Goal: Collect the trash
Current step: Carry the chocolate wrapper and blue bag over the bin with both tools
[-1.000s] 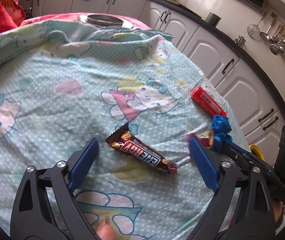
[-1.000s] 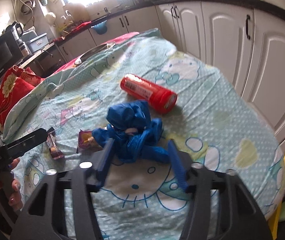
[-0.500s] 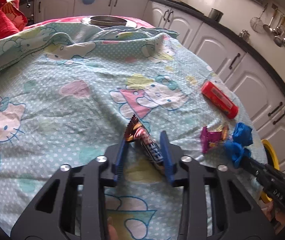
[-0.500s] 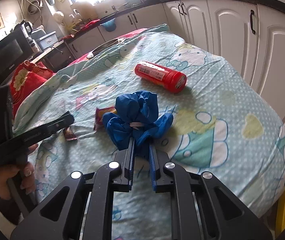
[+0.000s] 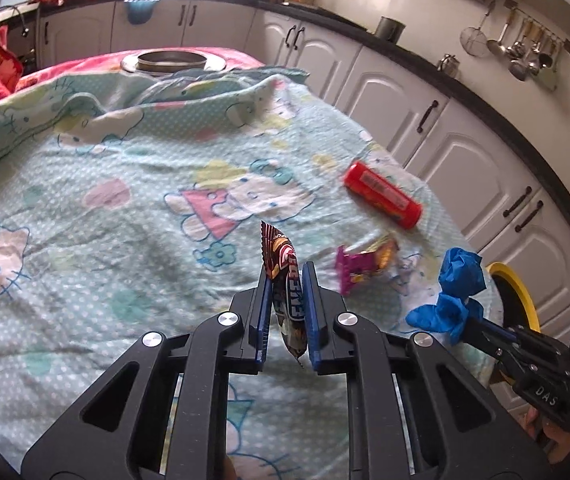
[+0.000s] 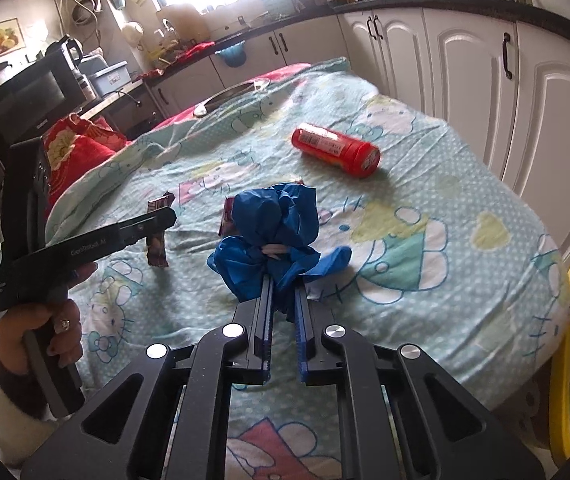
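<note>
Pickup step judged done: choc bar wrapper [image 5: 287,300] is pinched by L gripper [image 5: 285,312], jaws just closed, blue crumpled bag [image 6: 275,232] by R gripper [image 6: 285,312], both lifted off tablecloth [image 5: 105,208]; next, carry to a bin is called for.

Open patterned cloth [image 5: 85,240] across left and centre of frame, red tube [image 5: 383,195] and purple wrapper [image 5: 359,266] blocking centre right, metal pan [image 5: 173,60] at upper centre, cabinets [image 5: 465,160] closing right edge.
</note>
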